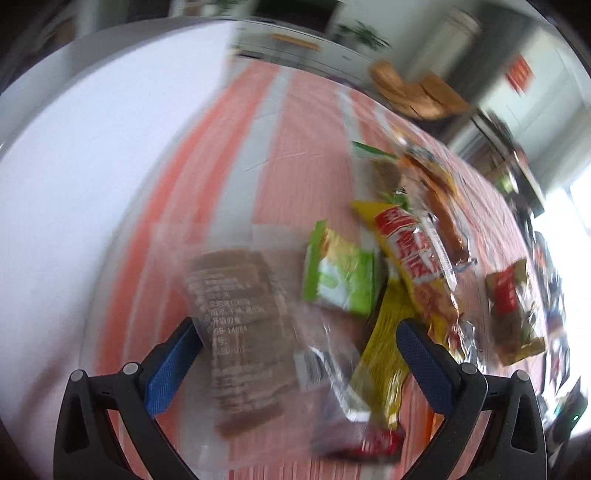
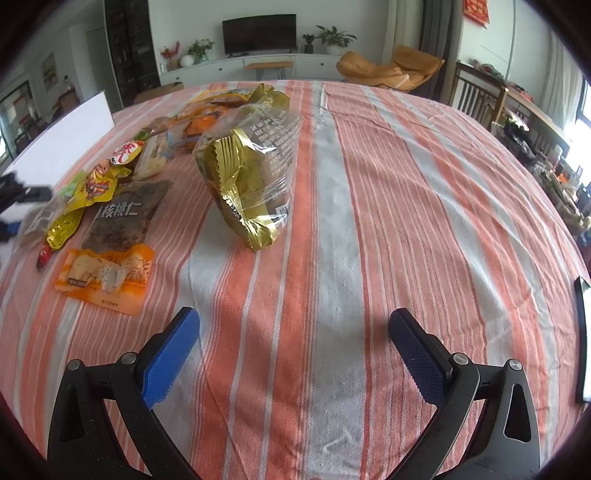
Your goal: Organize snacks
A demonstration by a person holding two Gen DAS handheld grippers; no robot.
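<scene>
The left wrist view is smearing with motion blur, and it is showing the snack pile from close by. The left gripper is standing wide open with blue pads, holding nothing, above a clear plastic packet of brown slabs lying between its fingers. To the right of that packet, a small green and white sachet is lying beside a long yellow and red foil snack packet, and further right a red and olive packet is lying apart from them. A white board is filling the left side of this view.

The right wrist view is sharp and is showing the pile from further off. At the left, an orange flat pouch is lying just below a dark brown packet with white characters. Near the middle, a clear bag with gold foil inside is standing up from the cloth, apart from the pile. The right gripper is hovering wide open and empty over bare cloth, well apart from every snack.

The bench is wearing an orange, white and grey striped tablecloth. Behind it, a black television is sitting on a low white cabinet, with an orange lounge chair to the right
</scene>
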